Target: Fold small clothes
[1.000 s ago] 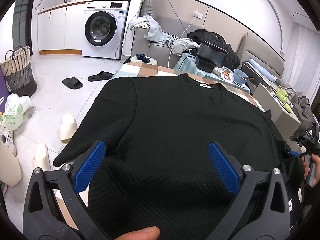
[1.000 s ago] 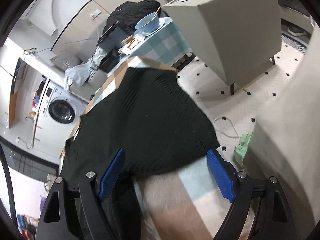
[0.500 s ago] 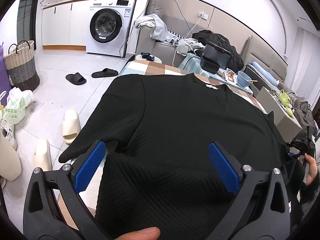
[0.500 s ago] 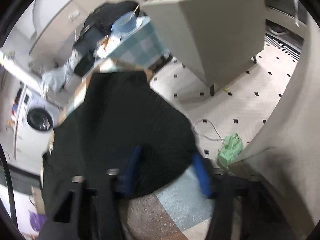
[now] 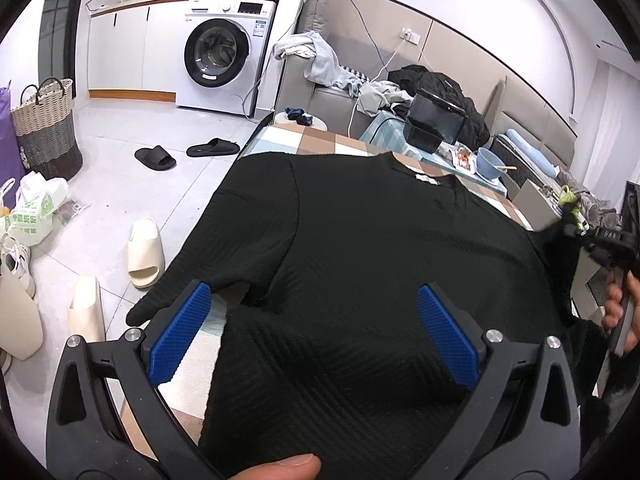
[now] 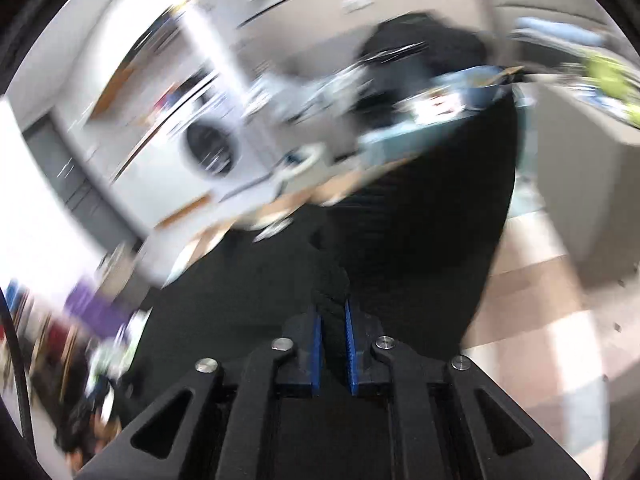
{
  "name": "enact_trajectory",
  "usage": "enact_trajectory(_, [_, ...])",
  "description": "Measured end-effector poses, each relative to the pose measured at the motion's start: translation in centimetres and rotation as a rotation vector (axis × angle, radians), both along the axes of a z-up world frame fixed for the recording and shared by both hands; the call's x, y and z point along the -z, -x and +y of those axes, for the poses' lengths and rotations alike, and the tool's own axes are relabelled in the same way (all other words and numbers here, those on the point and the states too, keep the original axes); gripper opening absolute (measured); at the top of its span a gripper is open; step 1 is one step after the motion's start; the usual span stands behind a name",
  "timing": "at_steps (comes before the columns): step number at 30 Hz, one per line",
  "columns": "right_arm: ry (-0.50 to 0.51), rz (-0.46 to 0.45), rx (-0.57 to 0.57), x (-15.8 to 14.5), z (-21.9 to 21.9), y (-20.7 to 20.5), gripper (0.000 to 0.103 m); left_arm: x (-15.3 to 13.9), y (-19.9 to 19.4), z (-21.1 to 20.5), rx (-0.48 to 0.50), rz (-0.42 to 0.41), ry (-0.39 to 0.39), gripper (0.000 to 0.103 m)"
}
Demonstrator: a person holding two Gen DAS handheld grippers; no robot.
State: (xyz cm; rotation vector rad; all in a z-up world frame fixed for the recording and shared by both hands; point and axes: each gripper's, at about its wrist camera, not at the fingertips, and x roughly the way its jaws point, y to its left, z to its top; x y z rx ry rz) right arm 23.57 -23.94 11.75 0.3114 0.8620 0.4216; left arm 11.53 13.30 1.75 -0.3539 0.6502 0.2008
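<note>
Far left on the floor: woven laundry basket [image 5: 46, 128], black slippers [image 5: 155, 157], cream slides [image 5: 145, 251]. Behind them, against the far wall, a white washing machine [image 5: 222, 62].

Centre: black ribbed sweater [image 5: 380, 272] spread flat across a checked tablecloth [image 5: 320, 142], neckline at the far end, left sleeve draped over the left table edge. Left gripper [image 5: 316, 336] poised low over the near hem, blue pads [image 5: 178, 334] spread wide on either side of the cloth, gripping nothing. A thumb tip [image 5: 288, 466] showing at the bottom edge.

Far right of the table: black container [image 5: 434, 120], blue bowl [image 5: 492, 162] beside it.

Right edge of the left view: right gripper [image 5: 600, 240] held by a hand [image 5: 618, 308], raised with the sweater's right side lifted off the table. In the blurred right wrist view, right gripper [image 6: 331, 344] jaws just closed down, nearly together, pinching a bunched fold of the black sweater [image 6: 420, 248] between the blue pads [image 6: 316, 352].
</note>
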Motion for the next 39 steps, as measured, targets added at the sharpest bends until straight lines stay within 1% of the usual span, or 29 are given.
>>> enact_trajectory(1, [0.004, 0.022, -0.036, 0.4, 1.1, 0.1, 0.026, -0.1, 0.0, 0.0, -0.005, -0.002, 0.001, 0.102])
enact_trajectory(2, [-0.001, 0.04, -0.057, 0.9, 1.6, 0.2, 0.04, -0.2, 0.0, 0.1, -0.008, -0.003, 0.0, 0.102])
enact_trajectory(3, [-0.013, 0.054, -0.059, 1.2, 1.7, 0.5, 0.047, -0.3, 0.3, 0.2, -0.015, -0.005, -0.006, 0.102])
enact_trajectory(4, [-0.02, 0.063, -0.046, 1.4, 1.4, 0.7, 0.048, -0.4, 0.3, 0.3, -0.018, -0.006, -0.007, 0.102])
enact_trajectory(6, [-0.003, 0.092, -0.022, 1.9, 0.5, 1.3, 0.048, -0.5, 0.5, 0.9, -0.034, -0.006, -0.005, 0.102])
enact_trajectory(7, [0.003, 0.102, -0.002, 1.9, -0.3, 1.7, 0.05, -0.4, 0.7, 1.5, -0.055, -0.003, 0.009, 0.102])
enact_trajectory(8, [-0.001, 0.11, 0.019, 2.1, -1.2, 2.2, 0.055, -0.3, 0.8, 2.1, -0.07, -0.001, 0.028, 0.102])
enact_trajectory(9, [-0.007, 0.119, 0.048, 2.2, -2.4, 2.8, 0.058, 0.0, 1.1, 3.1, -0.098, 0.0, 0.069, 0.102])
enact_trajectory(12, [-0.009, 0.103, 0.075, 2.2, -4.7, 4.8, 0.059, 0.8, 2.0, 6.1, -0.195, 0.003, 0.176, 0.102])
enact_trajectory(13, [-0.01, 0.09, 0.089, 2.2, -5.5, 5.6, 0.06, 1.3, 2.6, 7.6, -0.247, 0.004, 0.233, 0.102])
enact_trajectory(14, [-0.014, 0.074, 0.111, 2.2, -6.0, 6.6, 0.063, 1.7, 2.9, 8.5, -0.279, 0.008, 0.275, 0.102])
enact_trajectory(15, [-0.017, 0.066, 0.123, 2.2, -6.4, 7.2, 0.066, 2.4, 3.4, 9.8, -0.317, 0.015, 0.344, 0.102])
enact_trajectory(18, [-0.043, 0.052, 0.155, 2.1, -7.8, 8.9, 0.066, 4.1, 4.8, 11.9, -0.369, 0.022, 0.482, 0.1])
enact_trajectory(20, [-0.06, 0.043, 0.16, 2.1, -8.3, 9.7, 0.066, 5.2, 5.2, 13.0, -0.387, 0.032, 0.549, 0.098])
enact_trajectory(22, [-0.066, 0.033, 0.17, 2.0, -8.6, 10.0, 0.068, 6.3, 5.3, 13.7, -0.391, 0.049, 0.598, 0.096])
enact_trajectory(25, [-0.081, 0.026, 0.186, 2.0, -9.2, 10.5, 0.068, 8.8, 5.1, 14.4, -0.396, 0.091, 0.705, 0.087])
enact_trajectory(26, [-0.084, 0.023, 0.19, 1.9, -9.4, 10.8, 0.068, 9.4, 4.6, 14.5, -0.384, 0.099, 0.725, 0.081])
enact_trajectory(27, [-0.09, 0.02, 0.199, 2.0, -9.7, 11.1, 0.069, 10.0, 4.3, 14.6, -0.371, 0.102, 0.745, 0.079])
enact_trajectory(28, [-0.094, 0.02, 0.203, 2.1, -9.7, 11.0, 0.069, 10.7, 4.1, 14.7, -0.365, 0.11, 0.759, 0.072])
enact_trajectory(29, [-0.1, 0.024, 0.209, 2.3, -9.9, 11.2, 0.07, 10.8, 3.7, 14.4, -0.379, 0.109, 0.752, 0.064])
enact_trajectory(30, [-0.106, 0.032, 0.218, 2.6, -10.1, 11.4, 0.07, 10.8, 3.3, 14.5, -0.393, 0.099, 0.744, 0.059])
enact_trajectory(32, [-0.106, 0.045, 0.228, 3.0, -10.3, 11.6, 0.07, 10.6, 2.6, 14.7, -0.405, 0.077, 0.731, 0.045])
enact_trajectory(33, [-0.097, 0.045, 0.237, 3.1, -10.4, 11.7, 0.07, 10.5, 2.2, 14.9, -0.406, 0.068, 0.728, 0.04])
enact_trajectory(34, [-0.092, 0.041, 0.244, 3.1, -10.5, 11.9, 0.07, 10.3, 1.5, 15.1, -0.406, 0.063, 0.714, 0.027])
enact_trajectory(35, [-0.089, 0.038, 0.248, 3.1, -10.5, 12.1, 0.07, 9.7, 0.8, 15.2, -0.408, 0.067, 0.678, 0.016])
enact_trajectory(36, [-0.09, 0.037, 0.25, 3.1, -10.5, 12.3, 0.07, 9.2, 0.3, 15.2, -0.407, 0.065, 0.629, 0.01])
enact_trajectory(37, [-0.097, 0.036, 0.25, 3.2, -10.5, 12.4, 0.07, 8.4, -0.2, 15.1, -0.397, 0.064, 0.599, 0.003])
enact_trajectory(38, [-0.1, 0.036, 0.251, 3.1, -10.5, 12.5, 0.07, 7.7, -0.4, 15.0, -0.391, 0.059, 0.575, 0.003])
enact_trajectory(39, [-0.102, 0.033, 0.248, 3.0, -10.5, 12.6, 0.07, 6.7, -0.8, 14.6, -0.387, 0.044, 0.53, 0.003])
